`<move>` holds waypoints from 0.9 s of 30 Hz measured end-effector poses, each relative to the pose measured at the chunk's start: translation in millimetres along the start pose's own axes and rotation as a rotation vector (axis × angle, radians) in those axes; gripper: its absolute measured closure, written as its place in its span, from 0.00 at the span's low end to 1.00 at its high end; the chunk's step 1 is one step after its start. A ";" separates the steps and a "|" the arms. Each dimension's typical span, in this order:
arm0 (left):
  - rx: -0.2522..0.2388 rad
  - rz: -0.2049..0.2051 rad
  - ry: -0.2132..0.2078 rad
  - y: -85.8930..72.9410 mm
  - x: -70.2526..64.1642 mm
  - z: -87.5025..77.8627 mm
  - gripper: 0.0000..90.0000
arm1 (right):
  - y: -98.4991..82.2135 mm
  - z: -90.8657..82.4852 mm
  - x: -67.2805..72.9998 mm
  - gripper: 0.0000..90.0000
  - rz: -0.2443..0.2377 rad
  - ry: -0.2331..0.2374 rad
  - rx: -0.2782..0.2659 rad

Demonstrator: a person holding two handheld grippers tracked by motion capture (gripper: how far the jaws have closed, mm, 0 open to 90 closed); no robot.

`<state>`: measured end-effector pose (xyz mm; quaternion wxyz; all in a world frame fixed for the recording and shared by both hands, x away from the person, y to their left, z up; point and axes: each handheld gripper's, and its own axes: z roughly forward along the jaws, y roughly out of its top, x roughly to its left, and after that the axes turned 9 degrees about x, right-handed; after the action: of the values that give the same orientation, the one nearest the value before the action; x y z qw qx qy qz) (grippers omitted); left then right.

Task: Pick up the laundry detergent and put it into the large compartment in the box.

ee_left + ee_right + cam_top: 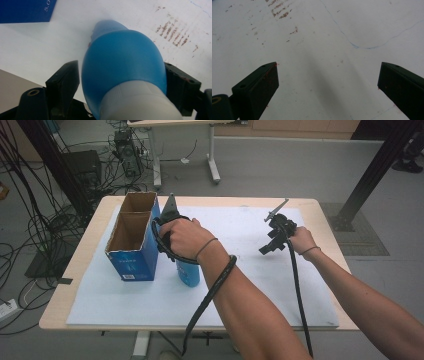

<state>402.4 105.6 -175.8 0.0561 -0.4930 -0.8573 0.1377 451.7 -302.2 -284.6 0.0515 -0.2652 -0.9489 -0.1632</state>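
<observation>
In the high view, a blue bottle [188, 272] is seen standing upright on the white mat [250, 285] that covers the counter [80, 255], just beside an open blue cardboard box [134, 240] with two compartments. The left tongs [172, 251] are held over the bottle from above, largely hidden by the person's hand. The right tongs [269, 245] are held well apart from the bottle, above the mat's right half. In the left gripper view, the blue bottle [123, 70] with its white cap [140, 102] is seen between the two jaws of the left tongs [122, 77]; the right jaw is pressed against its side, while a thin gap is left at the left jaw, so the bottle is not yet clamped. In the right gripper view, the right tongs [328, 82] are seen spread wide apart over the stained white mat [324, 37], with nothing between them.
</observation>
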 end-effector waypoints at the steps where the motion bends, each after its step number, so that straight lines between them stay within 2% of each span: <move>1: -0.003 -0.001 0.007 -0.4 -1.3 -0.8 0.28 | -0.2 -0.2 -0.2 0.04 0.002 0.001 0.002; 13: -0.017 -0.004 0.004 -1.0 -3.1 -2.0 0.39 | -1.6 0.4 -1.5 0.04 0.002 0.003 0.000; 27: -0.003 -0.003 0.019 1.7 -7.1 -2.5 0.40 | -1.9 -0.1 -0.2 0.04 -0.005 -0.003 -0.003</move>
<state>408.0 100.7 -173.7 0.0636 -0.4930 -0.8577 0.1314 450.9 -303.9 -285.0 0.0492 -0.2634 -0.9493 -0.1644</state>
